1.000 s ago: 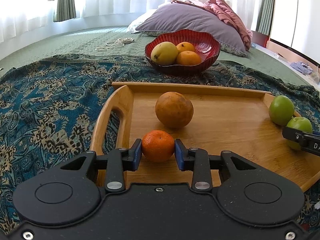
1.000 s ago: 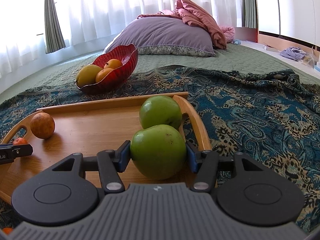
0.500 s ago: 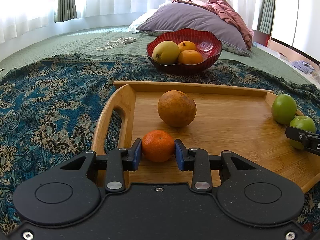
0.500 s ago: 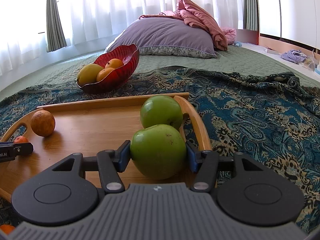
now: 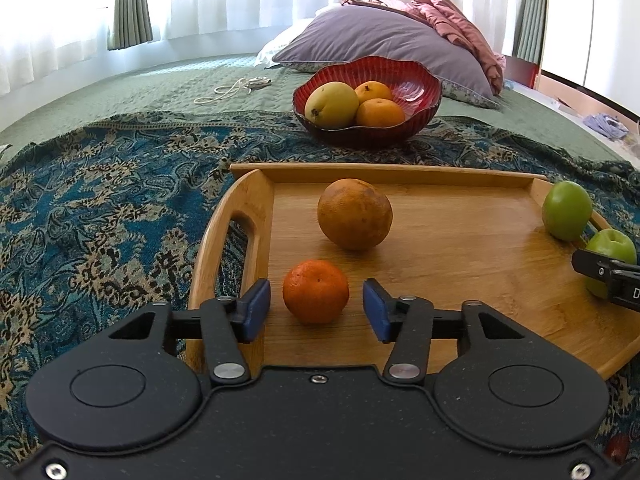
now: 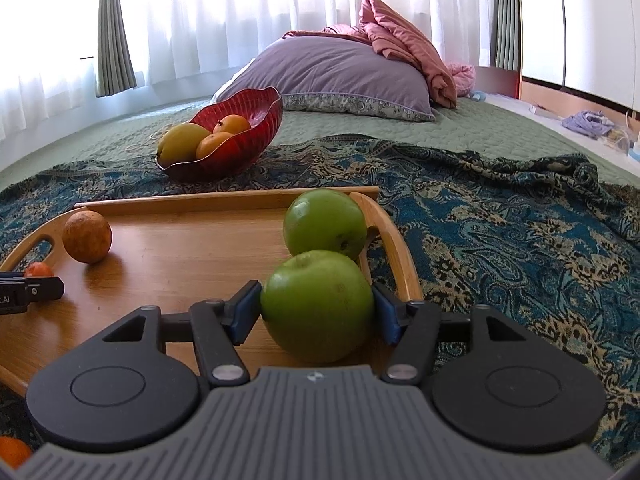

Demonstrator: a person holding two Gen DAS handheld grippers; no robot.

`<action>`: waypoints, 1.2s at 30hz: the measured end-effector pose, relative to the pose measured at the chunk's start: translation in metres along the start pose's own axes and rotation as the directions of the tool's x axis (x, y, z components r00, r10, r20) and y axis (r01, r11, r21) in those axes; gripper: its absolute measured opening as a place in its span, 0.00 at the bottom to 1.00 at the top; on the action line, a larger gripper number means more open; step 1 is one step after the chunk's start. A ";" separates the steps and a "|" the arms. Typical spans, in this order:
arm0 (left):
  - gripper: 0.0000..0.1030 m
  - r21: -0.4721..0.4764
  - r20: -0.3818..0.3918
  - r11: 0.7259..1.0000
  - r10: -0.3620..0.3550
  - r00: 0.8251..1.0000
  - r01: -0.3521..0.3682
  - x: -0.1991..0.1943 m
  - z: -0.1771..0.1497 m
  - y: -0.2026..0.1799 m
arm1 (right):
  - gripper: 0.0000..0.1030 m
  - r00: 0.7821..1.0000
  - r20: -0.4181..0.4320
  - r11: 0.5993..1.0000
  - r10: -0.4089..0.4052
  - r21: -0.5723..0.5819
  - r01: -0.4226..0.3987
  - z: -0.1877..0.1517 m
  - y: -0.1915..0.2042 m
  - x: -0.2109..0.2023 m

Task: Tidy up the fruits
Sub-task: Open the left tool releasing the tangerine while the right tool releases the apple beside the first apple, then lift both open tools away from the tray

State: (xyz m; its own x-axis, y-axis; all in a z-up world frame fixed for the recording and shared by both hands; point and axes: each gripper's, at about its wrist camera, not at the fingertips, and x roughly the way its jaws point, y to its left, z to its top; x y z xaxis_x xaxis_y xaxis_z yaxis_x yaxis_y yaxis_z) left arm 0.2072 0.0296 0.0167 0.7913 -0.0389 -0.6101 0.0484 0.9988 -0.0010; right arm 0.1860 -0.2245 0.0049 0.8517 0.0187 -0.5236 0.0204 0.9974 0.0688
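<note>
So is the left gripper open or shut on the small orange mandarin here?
Open. The left gripper has a clear gap between each blue pad and the small orange mandarin, which sits on the wooden tray.

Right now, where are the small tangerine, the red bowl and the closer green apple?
small tangerine (image 5: 315,291): left wrist view, middle of its peel.
red bowl (image 5: 416,80): left wrist view, bare inner wall.
closer green apple (image 6: 318,304): right wrist view, front of its skin.

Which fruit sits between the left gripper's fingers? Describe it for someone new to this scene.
On the wooden tray, near its left handle, sits a small bright tangerine between the open left gripper pads. The larger, duller brownish orange lies just behind it.
</note>
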 end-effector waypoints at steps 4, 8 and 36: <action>0.58 0.009 0.006 1.000 -0.002 1.000 0.002 -0.005 -0.001 -0.002 | 0.76 1.000 0.009 1.000 0.000 -0.012 0.000 0.000 0.002 -0.003; 0.67 0.015 0.024 1.000 -0.003 1.000 0.003 -0.012 -0.002 -0.003 | 0.79 1.000 0.019 1.000 0.005 -0.015 -0.004 0.000 0.001 -0.007; 0.95 0.020 0.094 0.997 -0.082 0.992 0.081 -0.085 -0.033 -0.006 | 0.97 0.987 0.135 0.992 0.086 -0.099 -0.073 -0.013 0.012 -0.075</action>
State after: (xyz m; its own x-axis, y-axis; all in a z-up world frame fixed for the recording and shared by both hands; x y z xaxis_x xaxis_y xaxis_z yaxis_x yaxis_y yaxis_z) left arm 0.1200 0.0280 0.0426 0.8385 -0.1233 -0.5307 0.1242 0.9917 -0.0342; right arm 0.1154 -0.2128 0.0345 0.9133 0.0949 -0.3962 -0.0938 0.9953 0.0222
